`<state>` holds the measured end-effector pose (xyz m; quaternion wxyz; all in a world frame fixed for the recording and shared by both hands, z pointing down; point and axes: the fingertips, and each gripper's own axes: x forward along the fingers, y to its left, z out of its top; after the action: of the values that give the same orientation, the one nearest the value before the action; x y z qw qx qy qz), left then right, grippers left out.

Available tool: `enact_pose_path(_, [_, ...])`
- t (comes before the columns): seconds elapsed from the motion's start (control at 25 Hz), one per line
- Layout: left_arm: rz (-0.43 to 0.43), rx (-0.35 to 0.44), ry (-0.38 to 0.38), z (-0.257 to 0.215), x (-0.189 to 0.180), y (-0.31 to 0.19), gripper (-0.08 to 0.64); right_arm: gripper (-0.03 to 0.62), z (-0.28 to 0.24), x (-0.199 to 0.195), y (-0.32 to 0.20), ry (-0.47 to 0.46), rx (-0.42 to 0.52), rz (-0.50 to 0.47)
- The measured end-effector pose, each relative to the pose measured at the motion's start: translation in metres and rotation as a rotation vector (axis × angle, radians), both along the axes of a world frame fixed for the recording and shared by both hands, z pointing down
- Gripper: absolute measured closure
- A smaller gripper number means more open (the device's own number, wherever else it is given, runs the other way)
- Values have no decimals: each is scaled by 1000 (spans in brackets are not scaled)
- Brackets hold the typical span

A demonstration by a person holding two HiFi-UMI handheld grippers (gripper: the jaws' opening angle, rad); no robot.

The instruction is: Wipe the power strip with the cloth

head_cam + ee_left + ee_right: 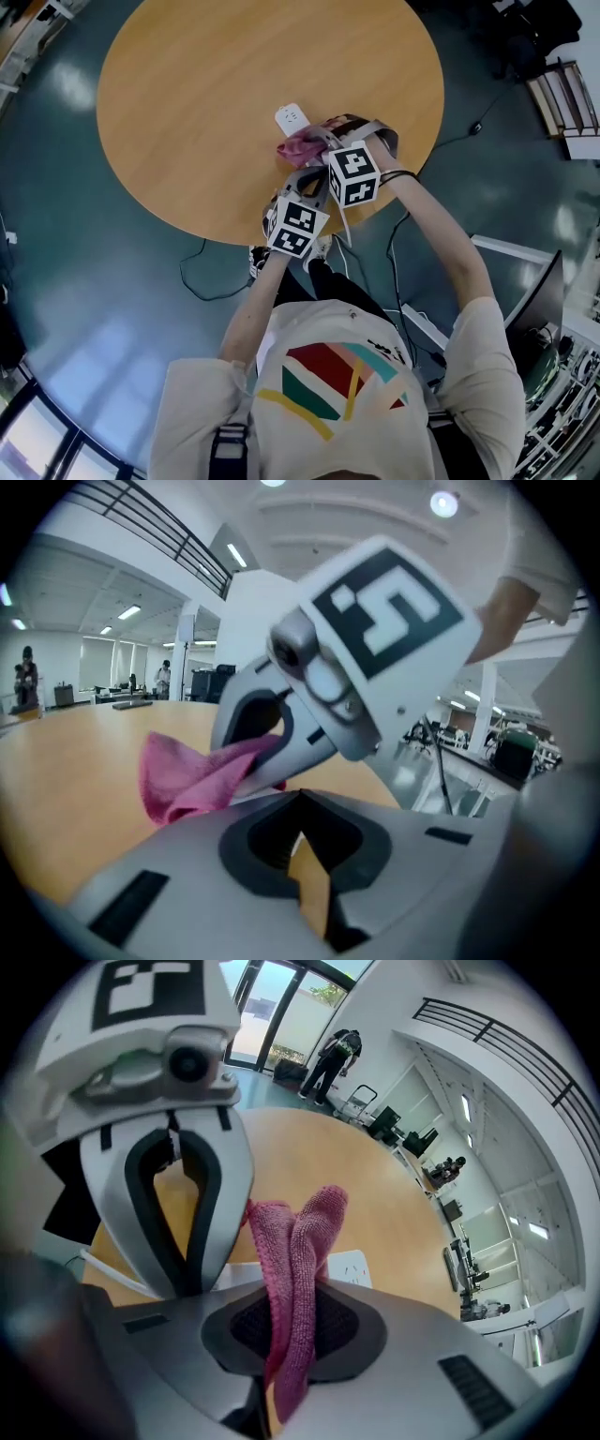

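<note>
Pink terry cloth [298, 1269] clamped in right gripper [286, 1335] | white plastic power strip [352, 1267] just beyond those fingertips, underneath | left gripper [298, 855] jaws together, empty, farther back

Head view: looks steeply down from above, round table [187, 112] upper centre. Both gripper views: close, low over tabletop, sharing the cloth [183, 780].

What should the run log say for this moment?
right gripper: shut on cloth | left gripper: shut, empty | cloth: over power strip end
</note>
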<state>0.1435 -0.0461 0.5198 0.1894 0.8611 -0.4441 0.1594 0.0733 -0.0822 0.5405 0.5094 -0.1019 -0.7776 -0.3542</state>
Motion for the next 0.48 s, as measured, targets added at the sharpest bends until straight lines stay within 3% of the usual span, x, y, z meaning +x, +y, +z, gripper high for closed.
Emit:
enact_pose_path(0.24, [-45,59,58,-30,-23,23,518,554,0,23,20,14,2,-15])
enact_pose_path(0.36, [-85,87,124,-44,-28,32,517,554,1,37,33,23,1,-36])
enact_pose_path(0.48, [-132,118,120,-53,-32,43,518,552,2,51,46,22,-17,-31])
